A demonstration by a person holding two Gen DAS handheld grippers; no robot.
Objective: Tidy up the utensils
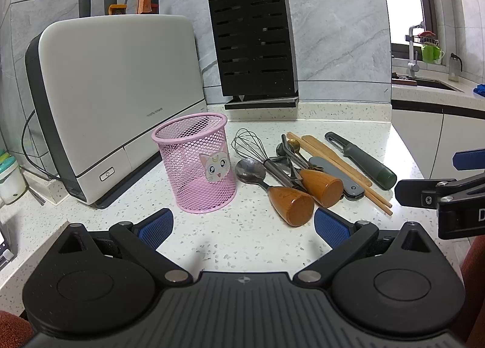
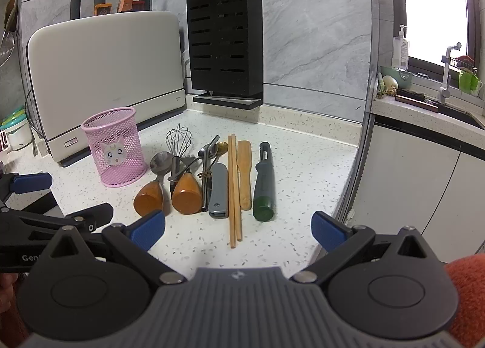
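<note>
The utensils lie in a loose row on the speckled white table [image 2: 303, 166], handles toward the cameras. From left to right in the right wrist view: a metal spoon with a bulbous wooden handle [image 2: 153, 184], a wire whisk [image 2: 178, 141] with its shaft running down to a second wooden-handled tool [image 2: 186, 193], a small bundle of thin metal spoons [image 2: 209, 157], a grey folding tool [image 2: 219, 190], a pair of wooden chopsticks [image 2: 232, 190], a short wooden spatula [image 2: 244, 175] and a dark green-handled peeler [image 2: 264, 181]. The spoon, whisk and bundle overlap one another; the peeler lies apart at the right end.

Just left of the row stands a pink mesh cup [image 1: 197, 163], upright, with a cat sticker on its front and nothing visible inside. Behind it sits a white appliance [image 1: 118, 99], and to the right of that a black slotted knife block [image 1: 253, 44] against the grey tiled wall.

The left gripper [image 1: 242, 223] hovers above the table before the cup and wooden handles, blue-padded fingers spread wide and holding nothing. The right gripper [image 2: 238, 226] hangs before the chopsticks and peeler, fingers likewise spread and empty.
</note>
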